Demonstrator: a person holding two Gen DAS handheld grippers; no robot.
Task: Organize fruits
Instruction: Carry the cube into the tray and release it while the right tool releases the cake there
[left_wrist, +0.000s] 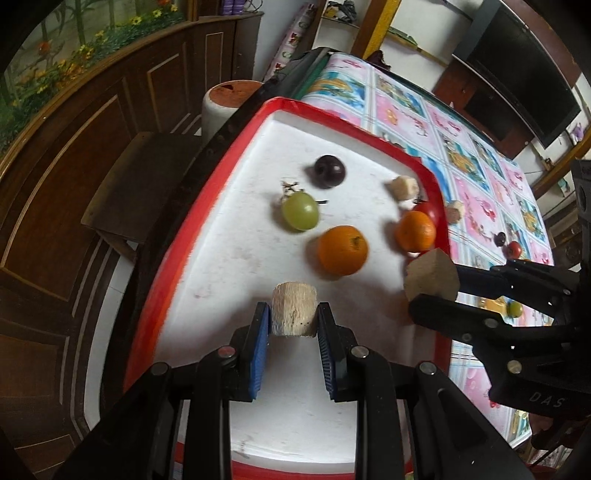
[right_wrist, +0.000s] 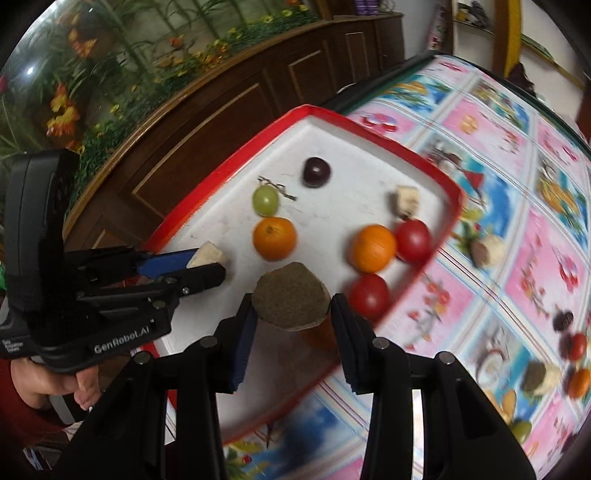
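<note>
A white tray with a red rim holds a dark plum, a green grape, two oranges, a pale chunk and two red tomatoes. My left gripper is shut on a beige coconut piece above the tray's near part; it also shows in the right wrist view. My right gripper is shut on a brown coconut piece over the tray's right side, and shows in the left wrist view.
The tray lies on a table with a colourful fruit-print cloth. More small fruits lie loose on the cloth at the right. Dark wooden cabinets and a stool stand to the left of the table.
</note>
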